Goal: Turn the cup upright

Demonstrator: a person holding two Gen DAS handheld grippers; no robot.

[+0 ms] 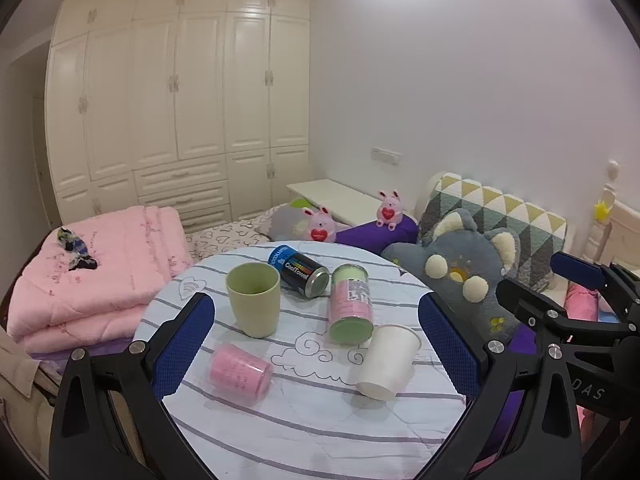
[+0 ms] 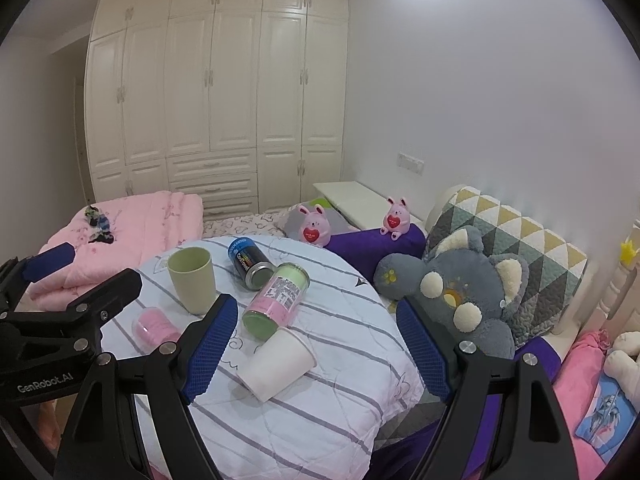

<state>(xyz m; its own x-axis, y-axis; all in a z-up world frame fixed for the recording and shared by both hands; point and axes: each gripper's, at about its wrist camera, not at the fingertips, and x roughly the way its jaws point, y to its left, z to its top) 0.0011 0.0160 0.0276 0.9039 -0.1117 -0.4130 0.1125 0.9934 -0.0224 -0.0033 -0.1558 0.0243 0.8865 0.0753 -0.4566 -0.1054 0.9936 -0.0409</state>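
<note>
Step in hand, as I judge it: approach, nothing grasped yet. My left gripper [image 1: 316,344] hangs wide open and empty over the near edge of the round desk [image 1: 304,424]; my right gripper [image 2: 316,344] likewise, jaws spread, holding nothing.

Left to right on the desk, left wrist view: pink cup [image 1: 241,374] on its side at 7 o'clock; green cup [image 1: 253,299] already upright at 10 o'clock; black can [image 1: 299,271] lying at 12; pink-and-green tube [image 1: 351,304] lying just right of centre, its end close to or touching the white cup [image 1: 387,361], which lies at 4 o'clock, mouth toward the tube, base toward me.

Two cups are still down. Next move, my guess: close on one wall, lift clear of the tube, rotate mouth-up, set down. The paper wall looks likely to crush.

Surface: striped quilted cover, soft, uneven footing. Room: bedroom, folded pink quilt [image 1: 100,276] at 9 o'clock, cream wardrobe [image 1: 180,100] behind, grey plush [image 1: 464,276] at 2 o'clock.
</note>
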